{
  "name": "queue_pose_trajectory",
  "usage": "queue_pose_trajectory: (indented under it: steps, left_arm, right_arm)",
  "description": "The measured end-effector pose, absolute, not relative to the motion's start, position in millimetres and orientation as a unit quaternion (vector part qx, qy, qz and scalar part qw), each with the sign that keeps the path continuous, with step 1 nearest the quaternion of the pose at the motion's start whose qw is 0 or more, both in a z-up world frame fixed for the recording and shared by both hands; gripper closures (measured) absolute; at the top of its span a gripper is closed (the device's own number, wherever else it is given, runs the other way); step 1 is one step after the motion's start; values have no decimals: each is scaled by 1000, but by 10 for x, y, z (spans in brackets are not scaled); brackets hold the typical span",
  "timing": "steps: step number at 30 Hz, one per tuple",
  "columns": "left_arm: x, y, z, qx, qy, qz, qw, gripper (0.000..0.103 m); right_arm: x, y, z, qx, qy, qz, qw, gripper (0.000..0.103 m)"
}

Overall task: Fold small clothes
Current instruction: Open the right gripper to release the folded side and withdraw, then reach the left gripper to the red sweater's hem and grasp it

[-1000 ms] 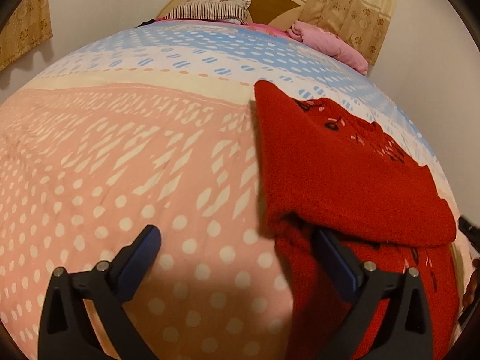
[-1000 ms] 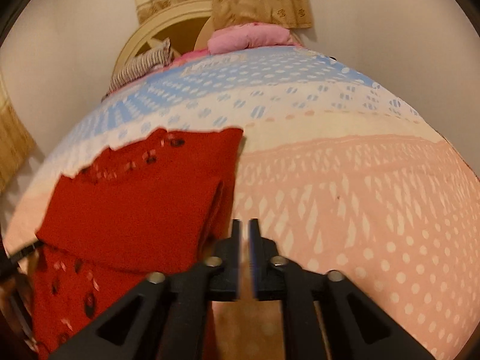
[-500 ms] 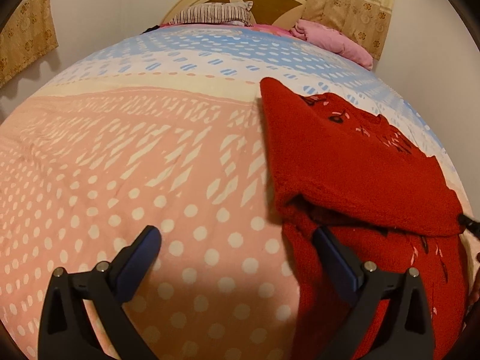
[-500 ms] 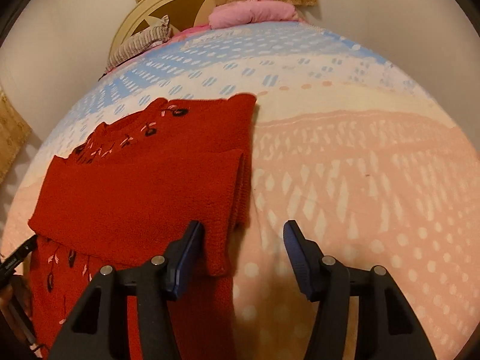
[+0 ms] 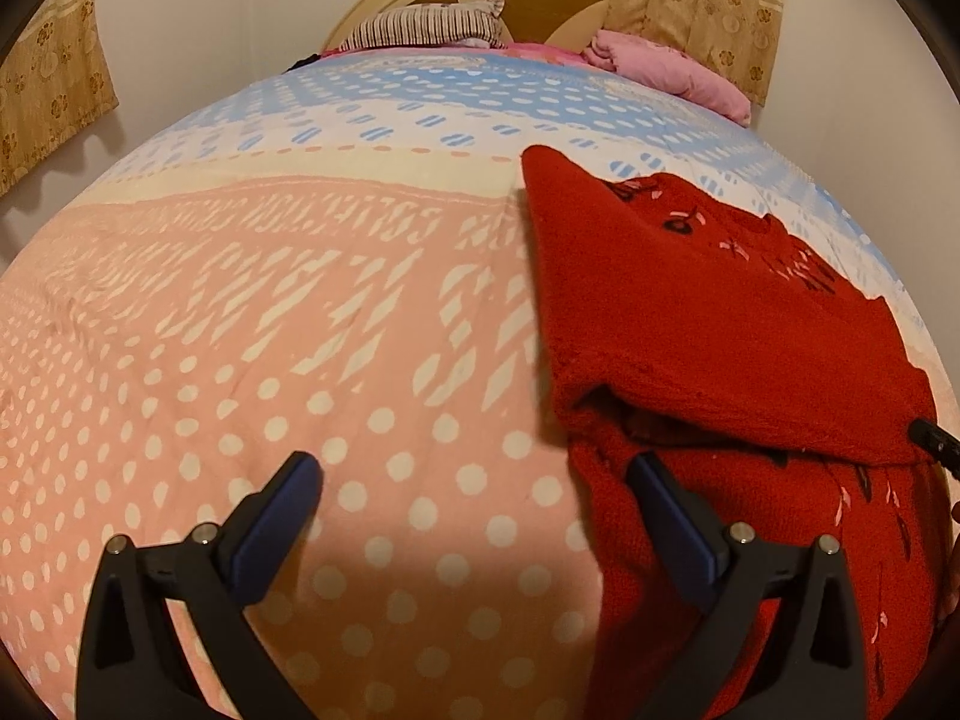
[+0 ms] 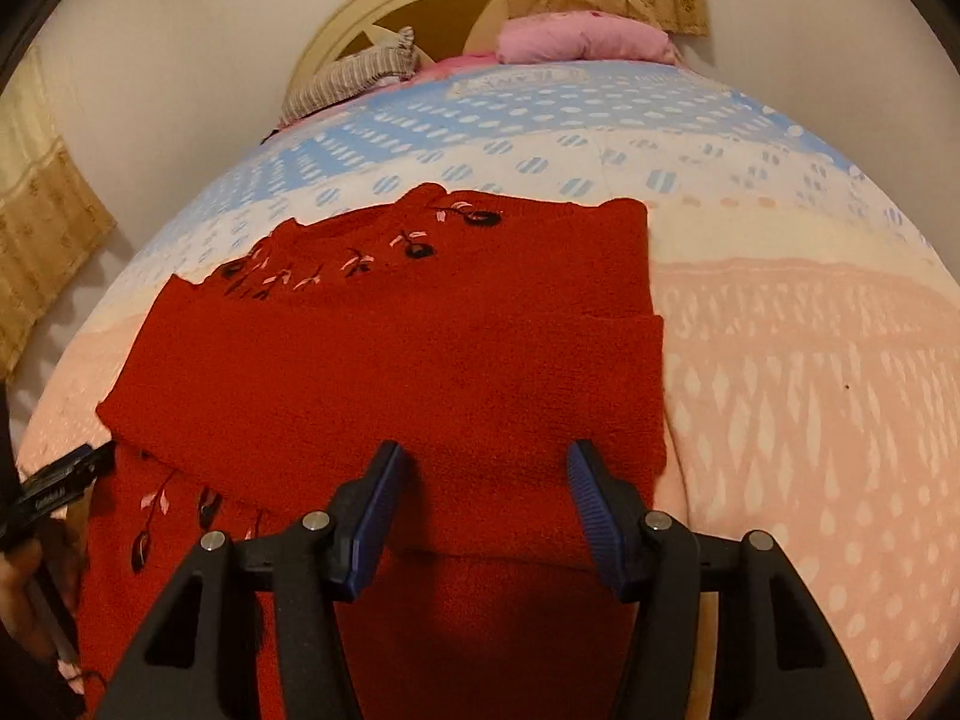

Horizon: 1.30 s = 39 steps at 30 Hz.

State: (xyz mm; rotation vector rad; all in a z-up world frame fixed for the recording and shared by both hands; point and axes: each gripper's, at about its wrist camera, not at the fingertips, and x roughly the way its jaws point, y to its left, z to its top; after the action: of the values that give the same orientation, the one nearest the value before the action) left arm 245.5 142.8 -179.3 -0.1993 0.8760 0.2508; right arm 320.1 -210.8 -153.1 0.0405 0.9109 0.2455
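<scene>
Since a second ago the right gripper (image 6: 486, 474) has swung from the bare quilt (image 6: 810, 420) beside the sweater (image 6: 390, 372) to a spot over the garment, and its jaws, then nearly together, now stand apart with nothing pinched between them. Its blue pads (image 6: 591, 504) hang over the folded layer's near edge; whether they touch the knit cannot be told. The left gripper (image 5: 474, 510) has kept its place, released and wide, one pad over the dotted pink part of the quilt (image 5: 300, 330) and the other over the left edge of the sweater (image 5: 690, 324).

The red sweater lies flat across the quilt, folded, a sleeve or side panel laid crosswise over the body. Its collar end, with dark buttons and pale leaf stitching, points toward the headboard (image 6: 384, 12), where the blue band of the quilt begins. Striped and pink pillows (image 5: 666, 69) sit at the head edge. A hand (image 6: 24, 588) shows at the right view's left border.
</scene>
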Motion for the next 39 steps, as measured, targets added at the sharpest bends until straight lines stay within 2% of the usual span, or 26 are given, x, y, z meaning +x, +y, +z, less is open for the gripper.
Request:
queue_pose_trajectory:
  steps: [6,9,14,24,32,39]
  left_arm:
    - [2447,1429,-1786,-95,422,121,893,0]
    - [2450,1430,-1788,-93,423,122,893,0]
    - [2408,1399,-1778,-101,434,112,888,0]
    - [2008,1216,-1714,-98,413,86,901,0]
    - [1724,1115,-1646,-112,409,60,904,0]
    - [1183,888,-1495,-83,406,13,910,0]
  right_arm:
    - [3155,-2041,-1596,-9,441,111,891,45]
    - [3149,-2068,-1605,2,440,121,890,39]
    - [3101,-2173,-1572,38,434,134,890,39]
    - [2744,-2284,-1480,88,424,149,889,39]
    - [2496,-2268,-1480,78,431,149,887,39]
    - [2099,-2242,-1455,54,436,157,884,39]
